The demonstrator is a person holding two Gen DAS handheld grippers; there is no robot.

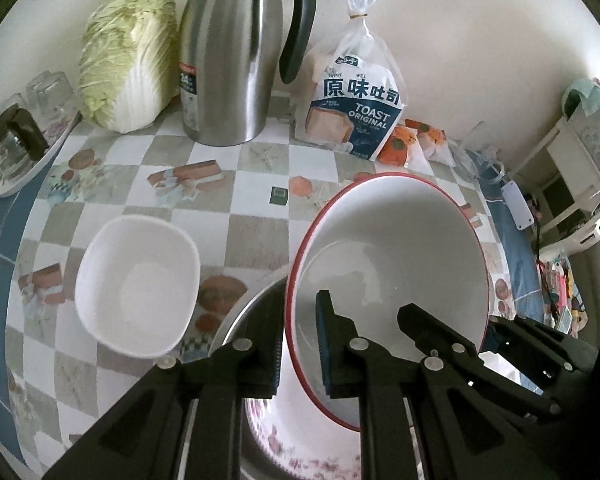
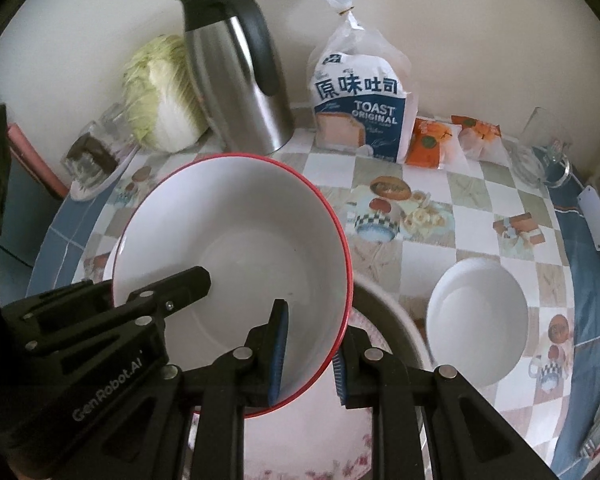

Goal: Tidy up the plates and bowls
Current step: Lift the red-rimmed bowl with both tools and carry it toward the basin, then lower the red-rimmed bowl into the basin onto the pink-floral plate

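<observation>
Grippers pinch opposite rims of the large red-rimmed white bowl [image 1: 388, 264], left gripper [image 1: 300, 344] at nine o'clock, right gripper [image 2: 312, 360] at three, holding it tilted above a floral-patterned plate [image 2: 300, 452], while a small white bowl [image 1: 138, 286] sits apart on the checkered tablecloth [image 1: 256, 200].

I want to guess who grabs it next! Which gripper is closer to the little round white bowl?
Right. The right gripper pinches the red-rimmed bowl at its rim beside the white bowl; the left gripper holds the opposite rim.
</observation>
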